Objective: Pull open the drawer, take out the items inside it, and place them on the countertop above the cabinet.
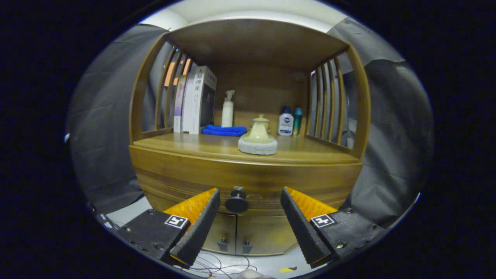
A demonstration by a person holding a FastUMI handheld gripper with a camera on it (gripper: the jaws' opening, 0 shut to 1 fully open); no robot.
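A wooden cabinet faces me, its drawer front (248, 180) closed below the countertop (201, 146). The round dark drawer knob (236, 202) sits just ahead of my fingers, nearer the left one and apart from both. My gripper (250, 195) is open, fingers spread wide with nothing between them. The inside of the drawer is hidden.
On the countertop stand a pale ceramic pot on a white pad (258, 136), upright books (195, 100), a white spray bottle (228, 109), a blue cloth (224, 130) and two small bottles (290, 121). Slatted sides enclose the shelf. Two lower doors (236, 232) and cables (217, 266) lie below.
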